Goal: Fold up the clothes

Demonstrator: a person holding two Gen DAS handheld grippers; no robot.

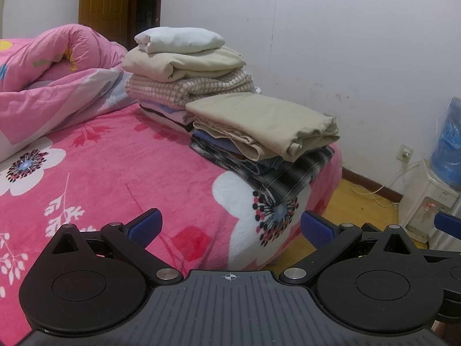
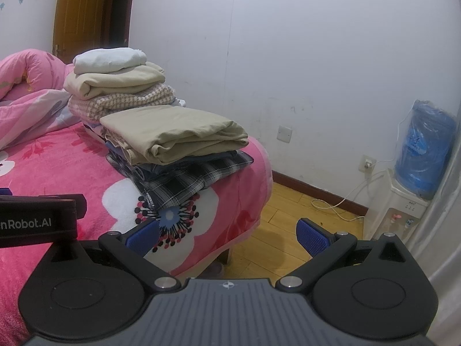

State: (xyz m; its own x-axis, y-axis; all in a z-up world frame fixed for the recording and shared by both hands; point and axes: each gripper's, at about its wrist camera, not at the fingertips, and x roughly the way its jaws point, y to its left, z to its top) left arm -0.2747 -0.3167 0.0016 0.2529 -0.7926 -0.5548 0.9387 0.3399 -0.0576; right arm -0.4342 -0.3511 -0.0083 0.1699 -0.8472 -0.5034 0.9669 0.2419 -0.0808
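Two stacks of folded clothes rest on the pink flowered bed [image 1: 100, 167] [image 2: 57, 167]. The near stack has a beige folded garment [image 1: 262, 121] [image 2: 173, 132] on top of blue and plaid ones [image 1: 276, 178] [image 2: 178, 178]. The far stack [image 1: 184, 66] [image 2: 115, 83] is topped by a white piece over beige and checked pieces. My left gripper [image 1: 230, 227] is open above the bed corner, short of the near stack, holding nothing. My right gripper [image 2: 229, 235] is open too, over the bed's edge and the floor, empty. The left gripper's body [image 2: 37, 219] shows at the left of the right wrist view.
A rumpled pink quilt [image 1: 54, 66] lies at the bed's far left. Beyond the bed are a white wall, a brown door [image 2: 83, 14], and wooden floor [image 2: 288, 210]. A water dispenser with a blue bottle [image 2: 423, 150] and a cable stands at the right.
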